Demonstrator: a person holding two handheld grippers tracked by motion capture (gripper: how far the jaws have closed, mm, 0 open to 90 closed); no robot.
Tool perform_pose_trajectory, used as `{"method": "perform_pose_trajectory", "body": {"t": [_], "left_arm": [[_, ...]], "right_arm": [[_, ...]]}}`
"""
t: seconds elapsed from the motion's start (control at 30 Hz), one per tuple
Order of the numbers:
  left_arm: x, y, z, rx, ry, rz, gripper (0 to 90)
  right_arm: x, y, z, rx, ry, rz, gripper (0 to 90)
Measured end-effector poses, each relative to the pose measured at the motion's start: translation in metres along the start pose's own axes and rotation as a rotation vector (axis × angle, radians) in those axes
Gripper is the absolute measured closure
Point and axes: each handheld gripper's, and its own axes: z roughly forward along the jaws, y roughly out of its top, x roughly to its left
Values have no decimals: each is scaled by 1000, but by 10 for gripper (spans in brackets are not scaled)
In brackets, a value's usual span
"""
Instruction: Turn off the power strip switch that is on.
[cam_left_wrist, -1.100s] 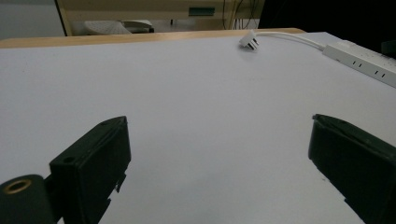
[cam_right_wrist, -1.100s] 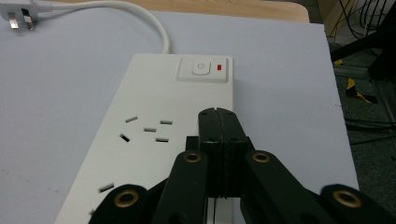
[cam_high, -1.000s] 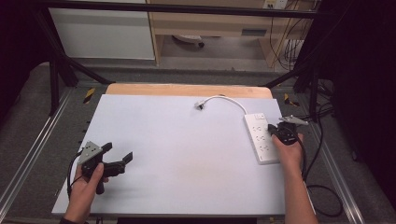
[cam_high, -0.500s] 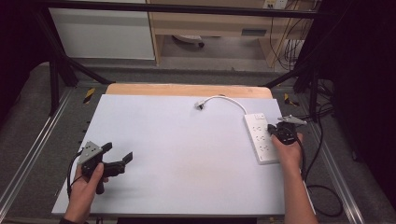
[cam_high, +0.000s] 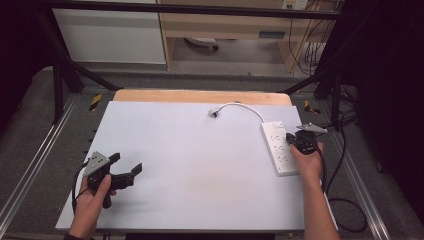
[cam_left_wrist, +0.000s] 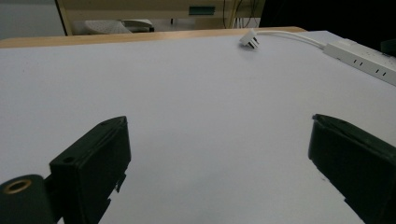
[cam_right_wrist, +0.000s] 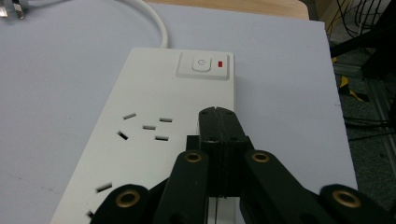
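Note:
A white power strip (cam_high: 279, 147) lies near the table's right edge, its cable curving back to a white plug (cam_high: 213, 112). My right gripper (cam_high: 291, 138) is shut, jaws pressed together with nothing between them, hovering over the strip (cam_right_wrist: 154, 121) just short of its switch (cam_right_wrist: 201, 65) with the red light. The plug (cam_right_wrist: 11, 8) lies far left in the right gripper view. My left gripper (cam_high: 129, 169) stands open above the bare white tabletop at the front left. In the left gripper view its jaws stand wide apart, with the plug (cam_left_wrist: 249, 39) and strip (cam_left_wrist: 362, 58) far off.
A white sheet (cam_high: 200, 165) covers the table, with a strip of wood (cam_high: 200, 96) showing at the back. Metal rails run along both sides. Black cables (cam_high: 345, 165) hang off the right edge. A cabinet and shelves stand behind the table.

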Motion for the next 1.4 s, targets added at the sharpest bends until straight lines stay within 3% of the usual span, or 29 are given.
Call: {"method": "perform_pose_trajectory", "body": {"t": [0.3,0.6,0.97,1.4], "left_arm": [[0,0,1,5,1,2,56],[1,0,0,-2,3,-1,56],[0,1,-1,-3,4,5,55],[0,0,-1,-4,7,1,56]], "right_arm": [[1,0,1,22,-7,-9,900],[0,-1,1,11,3,-9,900],[3,6,-14,-60,0,-20,900],[7,11,-18,-86,24,-20,900]]}}
